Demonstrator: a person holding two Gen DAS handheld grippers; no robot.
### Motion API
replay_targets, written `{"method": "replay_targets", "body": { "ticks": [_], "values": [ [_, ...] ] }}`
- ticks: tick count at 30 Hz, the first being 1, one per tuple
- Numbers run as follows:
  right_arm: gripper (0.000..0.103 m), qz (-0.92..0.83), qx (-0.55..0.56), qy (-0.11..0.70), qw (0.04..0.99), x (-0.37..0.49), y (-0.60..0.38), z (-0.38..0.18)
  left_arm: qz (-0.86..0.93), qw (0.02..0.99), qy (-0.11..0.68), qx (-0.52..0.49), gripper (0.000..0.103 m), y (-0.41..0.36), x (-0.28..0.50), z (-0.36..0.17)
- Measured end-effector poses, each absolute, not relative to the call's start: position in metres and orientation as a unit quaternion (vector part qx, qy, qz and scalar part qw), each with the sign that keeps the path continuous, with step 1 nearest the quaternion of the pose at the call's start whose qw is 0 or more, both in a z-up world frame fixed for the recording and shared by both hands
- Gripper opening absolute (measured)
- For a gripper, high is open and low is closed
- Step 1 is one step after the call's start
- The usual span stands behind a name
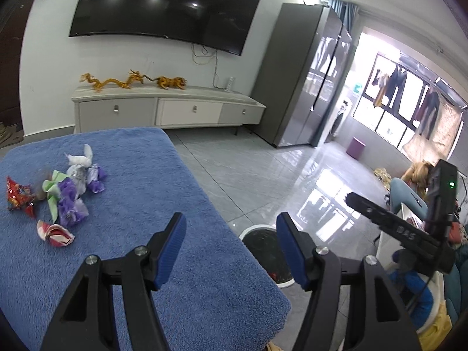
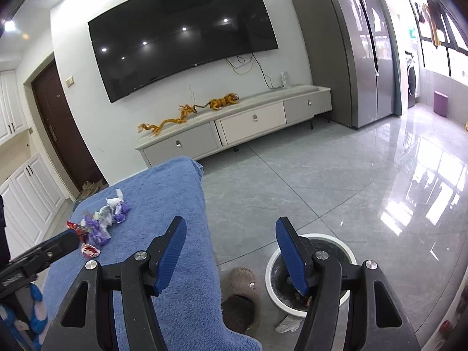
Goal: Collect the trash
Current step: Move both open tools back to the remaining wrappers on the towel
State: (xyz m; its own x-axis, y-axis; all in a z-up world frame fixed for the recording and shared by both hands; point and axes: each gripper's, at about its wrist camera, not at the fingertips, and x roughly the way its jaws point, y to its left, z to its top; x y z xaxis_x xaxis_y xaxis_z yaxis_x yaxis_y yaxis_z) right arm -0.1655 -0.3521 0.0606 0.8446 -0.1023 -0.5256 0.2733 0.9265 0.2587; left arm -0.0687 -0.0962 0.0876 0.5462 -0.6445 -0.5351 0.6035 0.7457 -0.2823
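Both grippers, left gripper (image 1: pixel 231 248) and right gripper (image 2: pixel 231 251), are hanging part-open with nothing between the pads, while the wrappers (image 1: pixel 70 193) are lying bunched on the blue towel (image 1: pixel 175 263), well apart from the bin (image 2: pixel 310 275) on the floor. They're looking light, crinkly and slippery, so I'd be pinching a bunched fold, not a flat face. The right view is showing trash inside the bin, a scrap (image 2: pixel 288 324) and a slipper (image 2: pixel 242 292) beside it; the left view is only catching the bin's rim.

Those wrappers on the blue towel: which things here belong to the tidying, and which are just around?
Part of the job: crumpled wrappers, white bin, scrap on the floor.
Just around: blue towel, dragon figurines, slipper, television.
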Motion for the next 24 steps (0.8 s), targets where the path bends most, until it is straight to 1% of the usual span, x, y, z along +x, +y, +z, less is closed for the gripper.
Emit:
{"method": "replay_targets", "body": {
  "ticks": [4,10,17,24],
  "values": [
    [0.065,-0.099,0.160,0.242,0.952,-0.177,-0.346,0.071,-0.341,0.891,0.296,-0.037,0.062,-0.085,-0.078,0.093],
    [0.066,-0.096,0.153,0.228,0.957,-0.188,-0.338,0.081,-0.325,0.909,0.258,-0.047,0.062,-0.064,-0.091,0.107],
    [0.066,-0.081,0.147,0.215,0.962,-0.191,-0.334,0.083,-0.316,0.906,0.280,-0.035,0.062,-0.055,-0.088,0.102],
    [0.066,-0.056,0.144,0.240,0.958,-0.167,-0.327,0.066,-0.314,0.894,0.319,-0.018,0.062,-0.051,-0.072,0.070]
  ]
}}
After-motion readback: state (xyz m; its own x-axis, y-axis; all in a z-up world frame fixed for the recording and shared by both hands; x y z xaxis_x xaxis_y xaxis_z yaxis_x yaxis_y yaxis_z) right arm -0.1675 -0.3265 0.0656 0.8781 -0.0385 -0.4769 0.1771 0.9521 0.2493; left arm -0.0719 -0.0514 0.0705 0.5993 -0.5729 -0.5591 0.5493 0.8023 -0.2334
